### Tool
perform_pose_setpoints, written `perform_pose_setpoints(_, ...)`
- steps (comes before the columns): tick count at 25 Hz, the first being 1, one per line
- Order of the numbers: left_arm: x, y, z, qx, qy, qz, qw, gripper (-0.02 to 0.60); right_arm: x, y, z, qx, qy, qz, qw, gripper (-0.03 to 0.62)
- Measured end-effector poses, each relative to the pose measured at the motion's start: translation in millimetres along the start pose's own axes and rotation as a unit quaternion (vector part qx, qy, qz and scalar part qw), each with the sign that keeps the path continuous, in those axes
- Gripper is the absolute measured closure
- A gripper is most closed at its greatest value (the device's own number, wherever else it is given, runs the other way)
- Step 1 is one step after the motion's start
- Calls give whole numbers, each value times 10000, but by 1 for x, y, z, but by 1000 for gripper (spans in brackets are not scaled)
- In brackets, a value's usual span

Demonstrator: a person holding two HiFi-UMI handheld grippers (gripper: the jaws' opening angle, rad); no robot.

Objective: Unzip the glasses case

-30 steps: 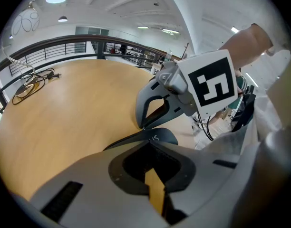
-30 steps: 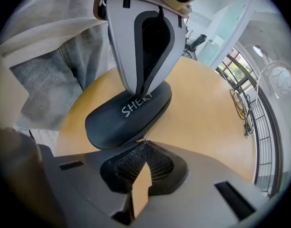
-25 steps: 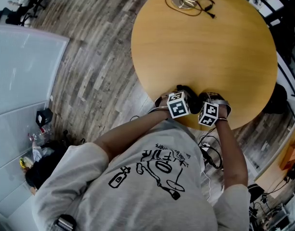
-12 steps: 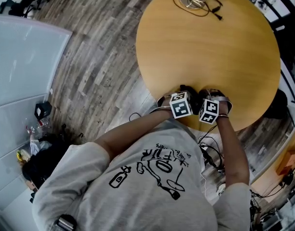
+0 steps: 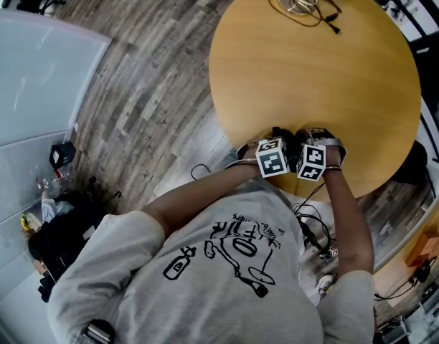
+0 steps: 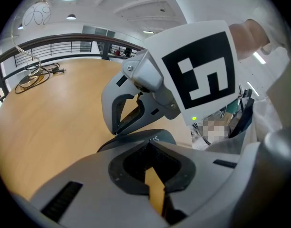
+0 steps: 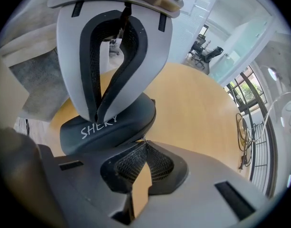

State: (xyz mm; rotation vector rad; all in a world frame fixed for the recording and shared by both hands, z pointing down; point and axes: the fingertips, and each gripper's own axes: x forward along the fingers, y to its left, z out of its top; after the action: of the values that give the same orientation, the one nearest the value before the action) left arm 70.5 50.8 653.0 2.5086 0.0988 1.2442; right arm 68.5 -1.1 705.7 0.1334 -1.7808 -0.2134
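1. A round wooden table (image 5: 313, 70) stands on a grey plank floor (image 5: 148, 84).
2. A dark glasses case (image 7: 112, 122) lies on the table, right at its near edge.
3. A looped black cable (image 5: 305, 2) lies near the far edge, well apart from the glasses case.

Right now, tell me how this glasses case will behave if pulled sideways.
The glasses case looks like a rigid domed shell, so it probably won't crumple. It seems light and sits on a smooth wooden table, so it would likely slide unless the left gripper pins it.
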Motion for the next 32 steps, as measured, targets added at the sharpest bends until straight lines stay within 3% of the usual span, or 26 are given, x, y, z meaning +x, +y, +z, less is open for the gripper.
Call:
perform_pose_setpoints(6, -2, 0, -1, -79, -44, -45, 9999, 577, 3, -9, 7, -182, 13, -28, 9998, 572)
perform_pose_setpoints(11, -4, 1, -1, -152, -13, -47, 9999, 575, 0, -5, 2, 296, -15, -92, 9995, 572)
perform_pose_setpoints(22, 3, -3, 12, 144, 48, 144, 9998, 575, -14, 29, -28, 1142, -30, -126, 9934, 572)
perform_pose_setpoints(32, 13, -6, 12, 264, 294, -5, 9992, 576, -13, 24, -34, 1141, -3, -261, 9931, 572)
